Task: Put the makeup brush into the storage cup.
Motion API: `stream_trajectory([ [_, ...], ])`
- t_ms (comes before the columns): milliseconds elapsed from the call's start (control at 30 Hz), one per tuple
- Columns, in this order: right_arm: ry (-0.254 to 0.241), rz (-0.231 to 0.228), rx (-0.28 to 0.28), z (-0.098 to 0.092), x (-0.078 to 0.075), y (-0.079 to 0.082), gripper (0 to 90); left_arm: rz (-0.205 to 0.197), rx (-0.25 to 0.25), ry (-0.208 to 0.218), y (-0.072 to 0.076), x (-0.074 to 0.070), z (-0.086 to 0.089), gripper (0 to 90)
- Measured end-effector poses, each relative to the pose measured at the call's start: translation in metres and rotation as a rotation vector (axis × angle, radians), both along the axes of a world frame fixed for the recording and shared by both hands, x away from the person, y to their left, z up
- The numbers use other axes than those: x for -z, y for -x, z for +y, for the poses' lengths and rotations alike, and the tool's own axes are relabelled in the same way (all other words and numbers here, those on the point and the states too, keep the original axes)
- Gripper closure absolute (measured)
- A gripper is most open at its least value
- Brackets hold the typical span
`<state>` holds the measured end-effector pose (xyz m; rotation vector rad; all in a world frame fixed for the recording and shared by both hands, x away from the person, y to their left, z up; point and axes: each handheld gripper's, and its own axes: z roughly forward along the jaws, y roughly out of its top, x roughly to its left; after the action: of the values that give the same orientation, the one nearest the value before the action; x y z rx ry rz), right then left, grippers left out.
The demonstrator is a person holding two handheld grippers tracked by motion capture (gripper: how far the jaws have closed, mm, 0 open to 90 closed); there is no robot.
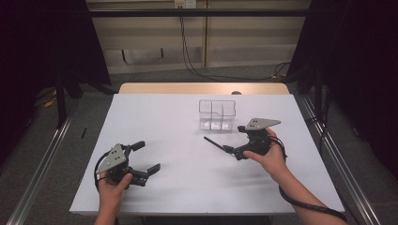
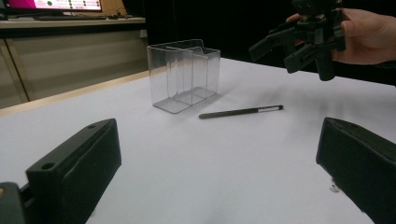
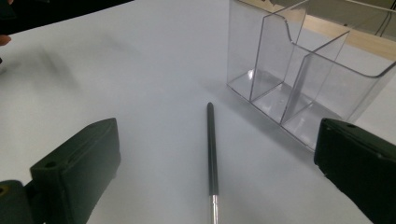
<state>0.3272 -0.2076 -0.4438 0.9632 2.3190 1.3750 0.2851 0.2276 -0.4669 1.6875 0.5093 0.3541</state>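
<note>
Both grippers (image 1: 149,156) (image 1: 224,149) gape empty above white table (image 1: 155,122); dark curtains (image 1: 366,70), seemingly, surround.

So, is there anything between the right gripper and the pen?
No. In the right gripper view, the pen lies on bare table between the open right gripper jaws.

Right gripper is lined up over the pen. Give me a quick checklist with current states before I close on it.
1. Right gripper jaws open: ok.
2. Pen between the jaws in the right gripper view: ok.
3. Pen lying flat on the table, free of the clear organizer: ok.
4. Organizer upright, compartments empty: ok.
5. Left gripper open, well away from the pen: ok.
6. Jaws low enough to grip: cannot tell.
</note>
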Motion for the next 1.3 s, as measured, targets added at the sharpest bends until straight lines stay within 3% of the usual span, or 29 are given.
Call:
stream_trajectory([
  [200,0.045,0.039,-0.025,0.005,-0.004,-0.003,0.7,-0.006,0.005,0.002,0.001,-0.002,0.000,0.0],
  [367,0.131,0.093,-0.033,0.009,-0.006,-0.009,0.8,-0.007,0.002,0.005,0.001,-0.002,0.000,0.0],
  [533,0.185,0.124,-0.044,0.011,-0.007,-0.013,0.8,-0.005,0.003,0.000,0.000,-0.001,0.000,0.0],
  [600,0.233,0.162,-0.072,0.013,-0.006,-0.017,1.8,-0.002,0.003,-0.002,0.000,-0.001,0.000,0.0],
  [700,0.258,0.192,-0.077,0.014,-0.005,-0.019,1.9,0.003,0.003,-0.001,0.000,0.000,0.000,0.0],
  [767,0.301,0.240,-0.093,0.017,-0.003,-0.021,2.0,0.002,0.002,-0.001,0.001,0.000,0.000,0.0],
  [967,0.387,0.301,-0.107,0.022,-0.002,-0.026,1.3,-0.001,0.001,-0.005,0.000,-0.001,0.001,0.0],
  [1133,0.444,0.304,-0.112,0.026,-0.003,-0.029,1.6,0.001,-0.001,-0.005,0.000,0.000,0.002,0.0],
  [1167,0.477,0.303,-0.111,0.028,-0.004,-0.031,2.5,0.002,0.002,-0.002,-0.001,0.000,0.002,0.0],
  [1300,0.466,0.334,-0.107,0.030,-0.006,-0.035,4.6,0.004,0.003,0.003,-0.001,-0.001,0.002,0.0],
])
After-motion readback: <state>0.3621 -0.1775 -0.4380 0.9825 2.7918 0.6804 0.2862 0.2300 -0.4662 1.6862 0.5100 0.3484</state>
